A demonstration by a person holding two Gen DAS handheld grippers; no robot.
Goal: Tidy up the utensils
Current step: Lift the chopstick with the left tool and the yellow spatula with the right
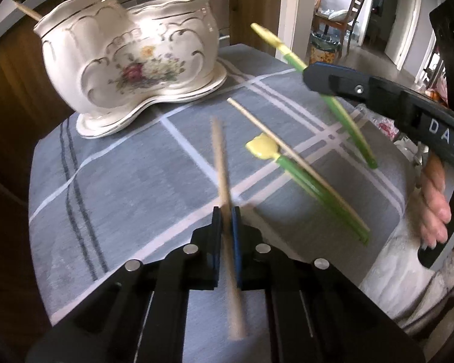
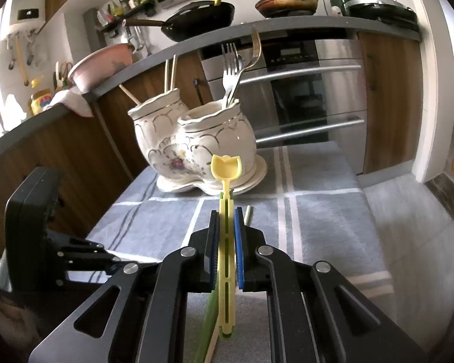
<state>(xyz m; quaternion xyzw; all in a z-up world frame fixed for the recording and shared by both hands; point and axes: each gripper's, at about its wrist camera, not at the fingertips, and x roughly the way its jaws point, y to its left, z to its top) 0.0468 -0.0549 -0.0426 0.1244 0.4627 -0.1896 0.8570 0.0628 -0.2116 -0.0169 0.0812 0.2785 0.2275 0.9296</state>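
A white floral two-pot ceramic holder (image 1: pixel 130 57) stands at the table's far left; it also shows in the right wrist view (image 2: pixel 196 142), with chopsticks in its left pot and a fork (image 2: pixel 230 69) and spoon in its right. My left gripper (image 1: pixel 226 214) is shut on a wooden chopstick (image 1: pixel 222 163), lifted above the cloth. My right gripper (image 2: pixel 226 211) is shut on a yellow-green tulip spoon (image 2: pixel 226 169); it shows raised in the left wrist view (image 1: pixel 287 51). A second tulip spoon (image 1: pixel 290 169) and a chopstick (image 1: pixel 275 139) lie on the cloth.
The table has a grey checked cloth (image 1: pixel 136 187). Behind the table are a kitchen counter (image 2: pixel 287 24) with pans and an oven (image 2: pixel 302 96). A doorway with chairs (image 1: pixel 348 12) lies far right. The left gripper's body (image 2: pixel 45 236) is low left in the right wrist view.
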